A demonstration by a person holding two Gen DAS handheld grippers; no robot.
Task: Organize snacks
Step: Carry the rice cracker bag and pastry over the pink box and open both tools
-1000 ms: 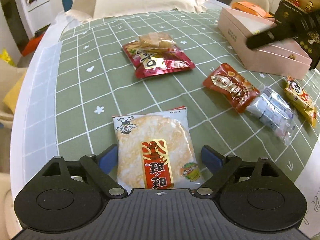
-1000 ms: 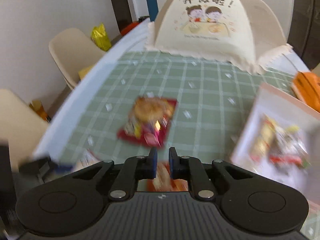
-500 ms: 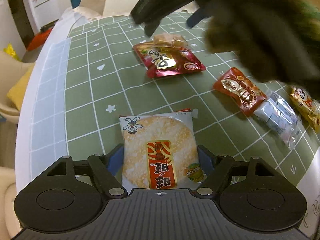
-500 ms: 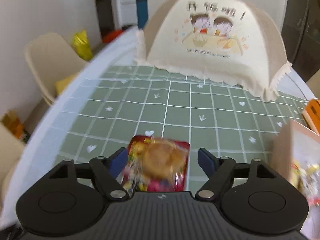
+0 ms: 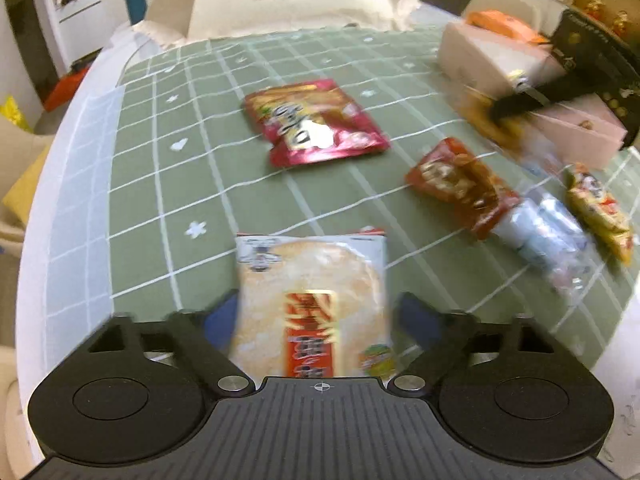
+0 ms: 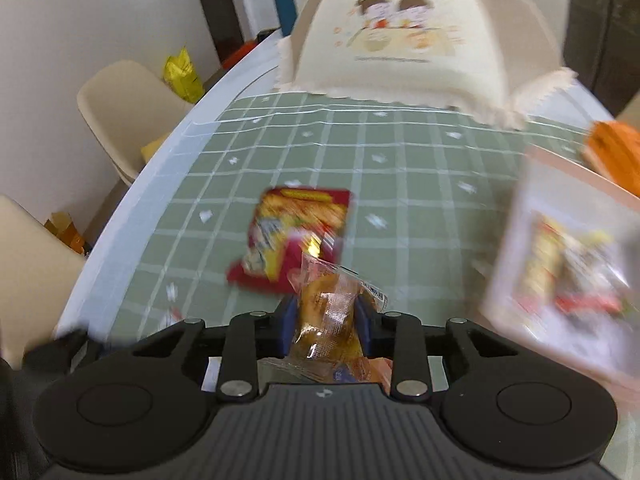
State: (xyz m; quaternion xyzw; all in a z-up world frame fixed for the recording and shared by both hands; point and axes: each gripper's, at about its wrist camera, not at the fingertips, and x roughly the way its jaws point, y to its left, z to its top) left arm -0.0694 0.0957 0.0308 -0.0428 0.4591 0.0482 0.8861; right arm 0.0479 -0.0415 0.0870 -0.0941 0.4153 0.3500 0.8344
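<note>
Two grippers busy: right gripper (image 6: 325, 322) pinches a crinkly, light pastry pack (image 6: 326, 312) mid-body above the table, while left gripper (image 5: 320, 316) sits spread around the brittle cracker (image 5: 312, 304), best squeezed gently at its edges.

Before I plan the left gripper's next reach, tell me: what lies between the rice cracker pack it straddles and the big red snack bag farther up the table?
Only bare green checked tablecloth lies between the rice cracker pack and the red snack bag, in the left wrist view.

motion blur leaves print on the snack packets (image 5: 314, 312) unreadable.
</note>
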